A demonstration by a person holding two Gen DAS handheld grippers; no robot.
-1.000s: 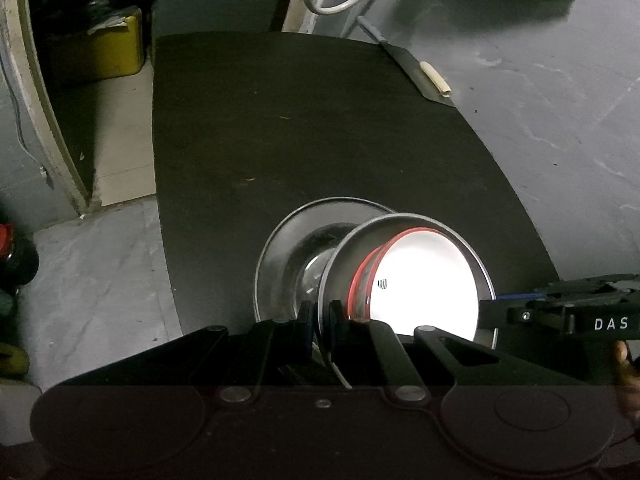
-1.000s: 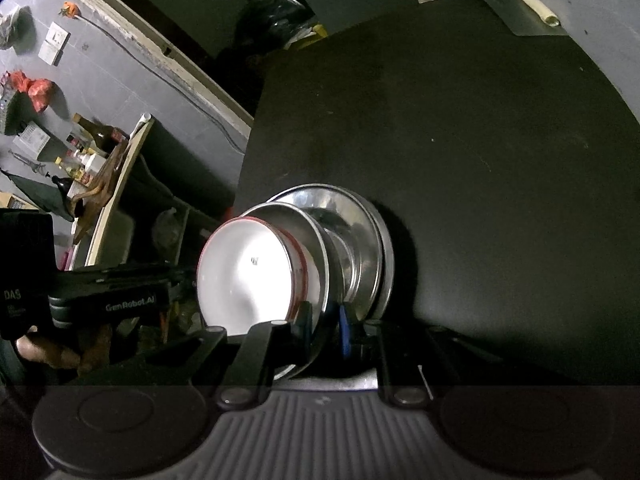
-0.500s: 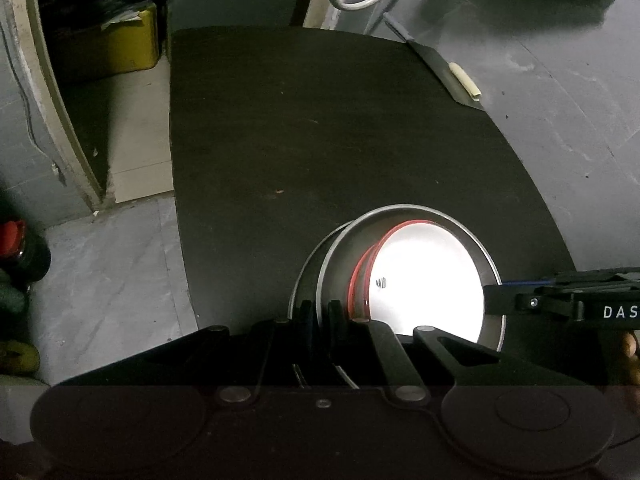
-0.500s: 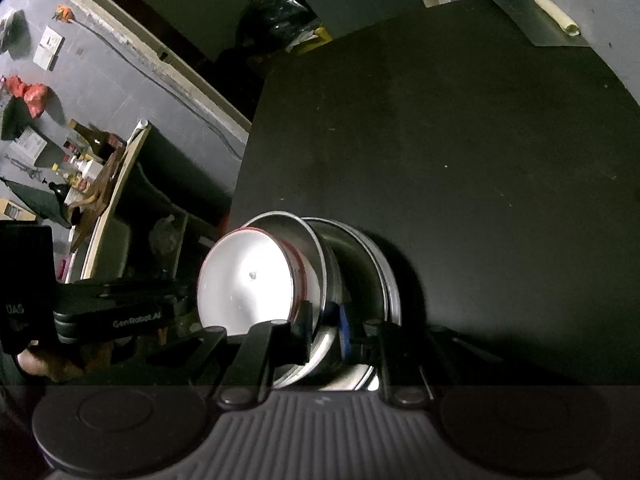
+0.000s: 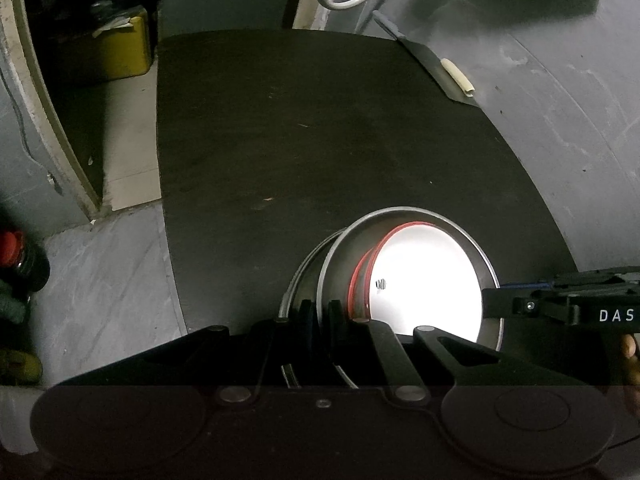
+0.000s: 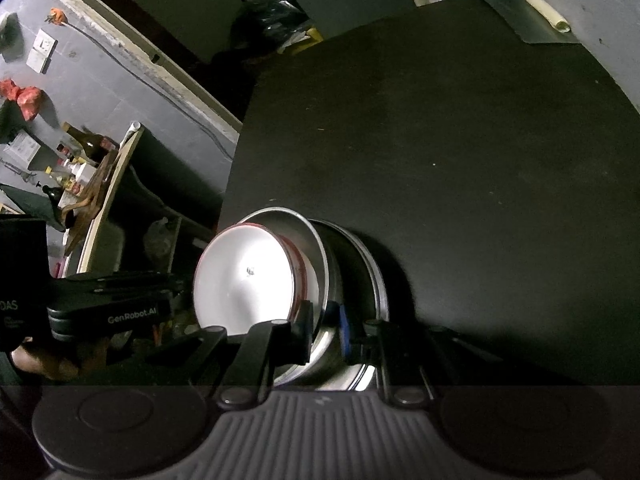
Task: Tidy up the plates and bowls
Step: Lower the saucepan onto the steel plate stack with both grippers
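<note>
Left gripper (image 5: 318,312) low at the bottom centre of its view, fingers (image 5: 306,314) pinched together on the rim of the steel bowl (image 5: 344,256). Right gripper (image 6: 326,320) likewise at the bottom centre of its own view, fingers (image 6: 344,326) clamped on the opposite rim of the same bowl. Bowl tipped on edge between the two tools over the near end of the black table (image 5: 320,120), with a red-rimmed white plate (image 5: 424,284) nested inside and facing right in the left view. Second steel bowl (image 6: 370,276) just behind the first, only a sliver showing. Compared with a second ago: that rear bowl far more covered, the held bowl now nested close against it, stack shifted rightward in the left view.
</note>
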